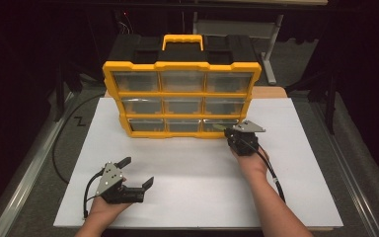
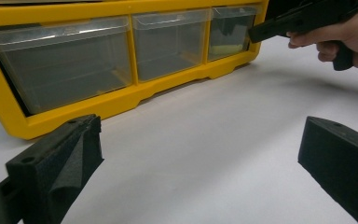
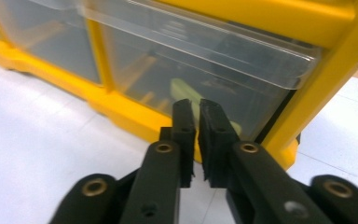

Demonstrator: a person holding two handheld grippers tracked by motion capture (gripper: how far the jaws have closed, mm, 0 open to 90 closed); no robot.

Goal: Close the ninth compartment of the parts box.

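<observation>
Organizer point(image 1: 181, 94), yellow frame with black top and a yellow carry handle point(image 1: 182, 41), stands upright at the far side of the white desk point(image 1: 192, 182), its nine clear drawers facing the person. All drawers look pushed in and flush with the frame; none is pulled out. Work appears to be at its very start: approach made, drawer not yet opened.

Drawer in hand: bottom-right drawer point(image 1: 220, 126) of the organizer, the lowest row, at the end beside the right post. In the right gripper view a pale yellow-green item point(image 3: 182, 88) lies inside it, behind the clear front; its kind cannot be told.

Right gripper point(image 1: 230, 130) sits at the foot of the organizer, directly in front of that drawer. Its jaws stand almost together with only a thin slit between them and nothing held; tips point(image 3: 195, 109) are level with the drawer front, below the lip. Whether they touch the plastic cannot be told.

Left gripper point(image 1: 137, 174) rests well in front of the organizer, off its left half, near the person's edge of the desk. Jaws spread wide, empty, bare desk between them in the left gripper view point(image 2: 200, 154).

Judged remaining: catch the drawer lip, draw the drawer out of the organizer, then deal with the item inside.
</observation>
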